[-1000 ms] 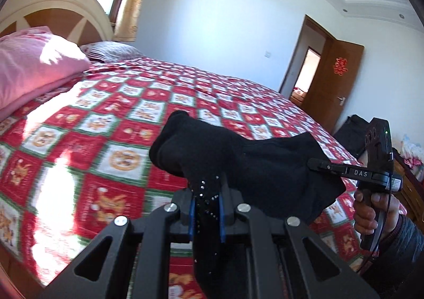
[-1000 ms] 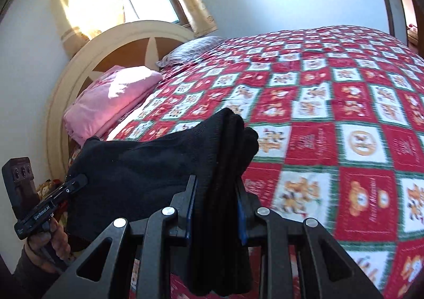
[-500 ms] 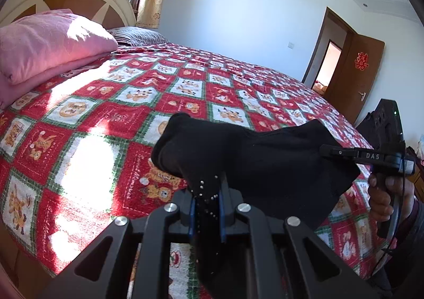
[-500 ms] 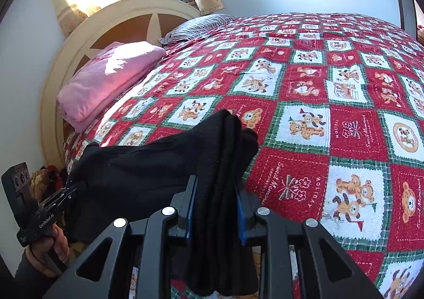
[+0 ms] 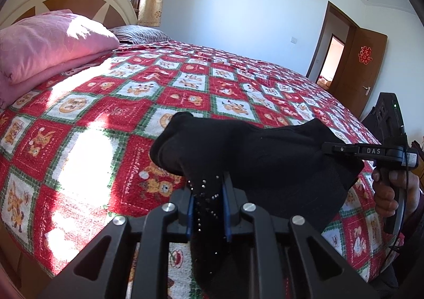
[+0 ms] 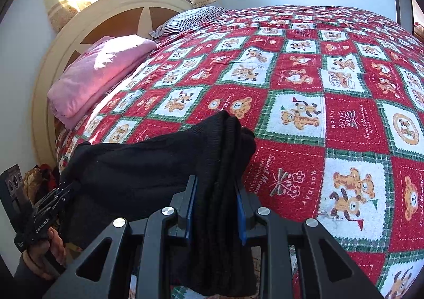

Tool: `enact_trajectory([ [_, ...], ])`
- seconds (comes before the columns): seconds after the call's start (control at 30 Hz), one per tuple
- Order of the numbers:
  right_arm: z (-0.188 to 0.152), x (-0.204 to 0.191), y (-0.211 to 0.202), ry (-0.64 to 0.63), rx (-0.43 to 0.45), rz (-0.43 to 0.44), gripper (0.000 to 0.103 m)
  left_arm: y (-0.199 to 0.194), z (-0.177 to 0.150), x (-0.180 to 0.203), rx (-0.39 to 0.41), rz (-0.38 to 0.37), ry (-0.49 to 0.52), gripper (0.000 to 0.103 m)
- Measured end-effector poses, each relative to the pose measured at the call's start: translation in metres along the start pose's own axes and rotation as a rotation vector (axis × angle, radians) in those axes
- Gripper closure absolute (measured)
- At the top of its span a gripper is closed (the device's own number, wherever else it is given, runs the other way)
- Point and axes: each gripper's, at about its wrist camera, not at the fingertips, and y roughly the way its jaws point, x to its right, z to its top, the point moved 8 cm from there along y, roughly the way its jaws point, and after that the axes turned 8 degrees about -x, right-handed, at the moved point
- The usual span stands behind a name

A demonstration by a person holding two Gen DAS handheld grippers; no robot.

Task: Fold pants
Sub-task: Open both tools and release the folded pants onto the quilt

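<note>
The folded black pants (image 5: 265, 156) hang stretched between my two grippers, just above the near edge of the bed. My left gripper (image 5: 208, 187) holds one bunched end between its blue pads; its jaws are opening, and the cloth still fills the gap. My right gripper (image 6: 216, 193) is shut on the other end, a thick stack of layers (image 6: 228, 145). In the left wrist view the right gripper (image 5: 328, 149) shows at the far right, pinching the cloth. The left gripper (image 6: 66, 190) appears at the lower left of the right wrist view.
A red, white and green checked quilt (image 6: 318, 87) covers the bed. A folded pink blanket (image 5: 39, 44) and a striped pillow (image 6: 190, 18) lie by the cream headboard (image 6: 106, 15). A brown door (image 5: 355, 66) stands open at the far right.
Both grippers have sunk toward the quilt with the pants held between them, and the bed now fills more of each view. The left gripper's pads stand slightly wider apart.
</note>
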Motion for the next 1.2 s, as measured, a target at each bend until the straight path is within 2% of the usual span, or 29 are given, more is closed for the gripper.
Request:
enact_trajectory([
  [0.2, 0.0, 0.005, 0.006, 0.018, -0.008, -0.007, 0.075, 0.005, -0.003, -0.002, -0.004, 0.003, -0.003, 0.078],
  [0.27, -0.001, 0.007, 0.008, 0.023, -0.01, -0.009, 0.074, 0.007, -0.004, -0.002, -0.005, 0.011, 0.001, 0.073],
  [0.3, -0.001, 0.008, 0.009, 0.029, -0.012, -0.012, 0.074, 0.007, -0.004, -0.003, -0.004, 0.019, 0.0, 0.066],
  [0.33, -0.001, 0.01, 0.01, 0.031, -0.015, -0.02, 0.069, 0.008, -0.005, -0.005, -0.006, 0.037, -0.003, 0.048],
  [0.4, 0.0, 0.013, 0.008, 0.029, -0.007, -0.043, 0.057, 0.008, -0.006, -0.013, -0.002, 0.086, -0.023, 0.029],
  [0.43, 0.0, 0.015, 0.006, 0.032, 0.003, -0.059, 0.049, 0.007, -0.006, -0.016, -0.003, 0.088, -0.035, 0.025],
  [0.6, -0.004, 0.029, -0.013, 0.077, 0.05, -0.089, 0.044, 0.004, -0.008, -0.023, -0.017, 0.119, -0.046, 0.021],
  [0.8, -0.014, 0.047, -0.044, 0.116, 0.103, -0.149, 0.043, -0.009, -0.005, -0.016, -0.014, 0.172, -0.027, 0.021],
  [1.07, -0.038, 0.063, -0.093, 0.152, 0.119, -0.178, 0.043, -0.047, 0.014, 0.019, 0.063, 0.19, 0.02, 0.021],
  [1.2, -0.048, 0.055, -0.122, 0.123, 0.142, -0.18, 0.043, -0.066, 0.023, 0.04, 0.113, 0.191, 0.035, 0.01],
])
